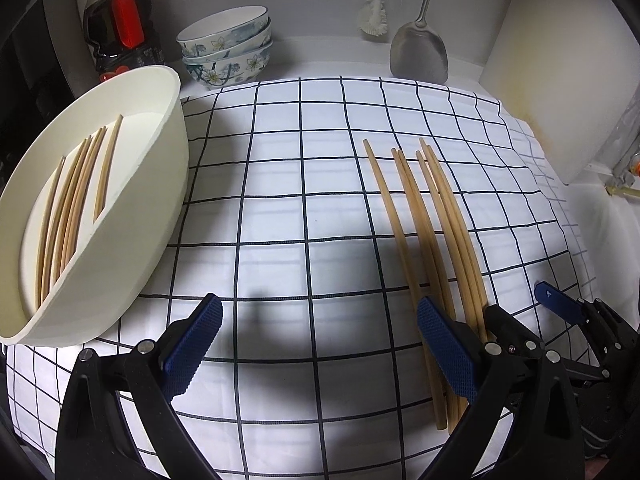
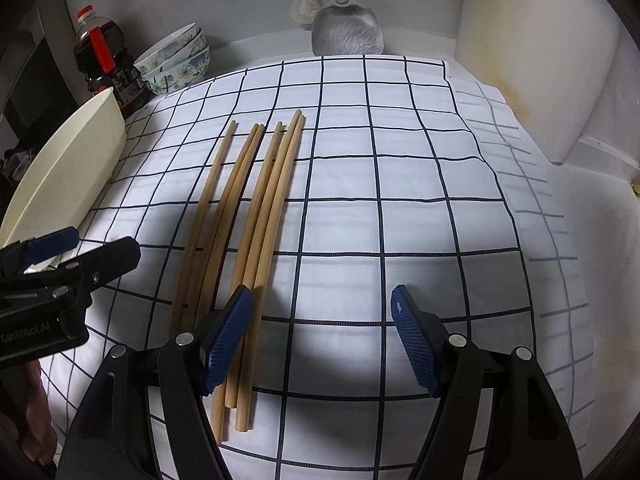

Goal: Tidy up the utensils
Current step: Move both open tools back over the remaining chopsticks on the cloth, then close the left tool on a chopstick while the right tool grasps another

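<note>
On the checked cloth five chopsticks lie loose, with several more already in the tray at left. Both grippers, left and right, hover spread wide and empty; next, probably, one must close on a stick and carry it to the tray

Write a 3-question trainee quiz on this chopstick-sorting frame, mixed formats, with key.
1. True or false: the white tray already holds some chopsticks.
2. The loose chopsticks lie on: A) the checked cloth B) the stacked bowls C) the metal spatula
3. Fill in: the left gripper and right gripper are both ____.

Key: 1 true; 2 A; 3 open
</note>
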Motion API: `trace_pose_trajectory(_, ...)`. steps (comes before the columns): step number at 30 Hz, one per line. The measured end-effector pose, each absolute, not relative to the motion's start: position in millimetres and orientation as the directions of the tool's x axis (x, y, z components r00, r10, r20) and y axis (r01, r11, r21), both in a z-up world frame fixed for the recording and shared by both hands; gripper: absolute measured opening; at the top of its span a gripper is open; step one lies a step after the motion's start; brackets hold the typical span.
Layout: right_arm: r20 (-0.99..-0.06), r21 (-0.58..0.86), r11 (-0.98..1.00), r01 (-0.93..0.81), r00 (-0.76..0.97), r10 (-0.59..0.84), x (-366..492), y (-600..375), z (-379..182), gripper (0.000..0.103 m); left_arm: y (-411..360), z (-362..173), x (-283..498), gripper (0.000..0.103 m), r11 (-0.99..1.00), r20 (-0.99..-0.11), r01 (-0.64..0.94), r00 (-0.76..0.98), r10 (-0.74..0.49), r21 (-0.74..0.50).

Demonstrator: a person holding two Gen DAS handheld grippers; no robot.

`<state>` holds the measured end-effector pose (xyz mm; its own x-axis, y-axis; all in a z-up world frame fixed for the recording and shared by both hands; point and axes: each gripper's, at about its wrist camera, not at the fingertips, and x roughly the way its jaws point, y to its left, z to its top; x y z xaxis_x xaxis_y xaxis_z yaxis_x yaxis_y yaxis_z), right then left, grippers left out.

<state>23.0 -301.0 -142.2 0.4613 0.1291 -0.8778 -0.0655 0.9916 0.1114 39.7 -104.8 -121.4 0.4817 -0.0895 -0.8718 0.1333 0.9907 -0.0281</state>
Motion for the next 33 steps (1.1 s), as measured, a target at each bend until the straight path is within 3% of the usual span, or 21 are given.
trace_pose_trajectory(33, -0.864, 0.028, 0.997, -0.069, 0.500, 0.059, 36, -327, -148, 0.068, -127, -141, 53, 0.095, 0.991, -0.878, 0.136, 0.473, -0.076, -0.012)
